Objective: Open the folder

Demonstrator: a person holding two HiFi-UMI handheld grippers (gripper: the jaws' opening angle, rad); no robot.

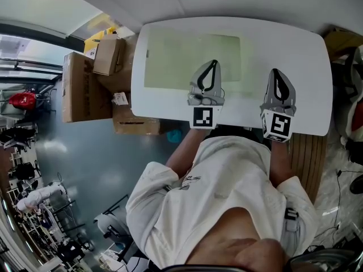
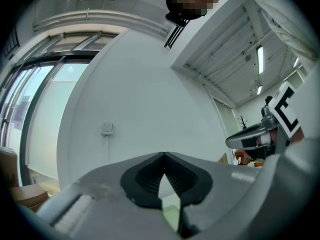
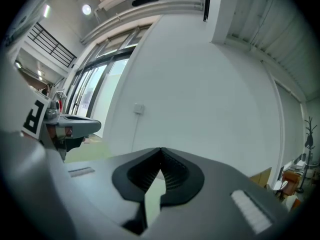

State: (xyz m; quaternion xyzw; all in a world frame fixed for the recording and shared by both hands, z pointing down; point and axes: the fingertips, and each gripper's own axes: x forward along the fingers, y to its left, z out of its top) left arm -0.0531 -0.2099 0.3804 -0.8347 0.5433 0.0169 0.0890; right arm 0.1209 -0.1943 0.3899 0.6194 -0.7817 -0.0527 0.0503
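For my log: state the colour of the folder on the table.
The folder is pale green; the head view shows it best.

A white short-sleeved shirt point(image 1: 227, 186) is worn, with small dark print point(image 1: 191, 179) near the left sleeve and a dark buckle point(image 1: 291, 213) at the right side. The left gripper point(image 1: 213, 64) and right gripper point(image 1: 274, 72) are seen as light grey shells lined with black ribbed pads point(image 2: 147, 176). A black-and-white square-marker cube point(image 1: 203, 117) is carried on each.
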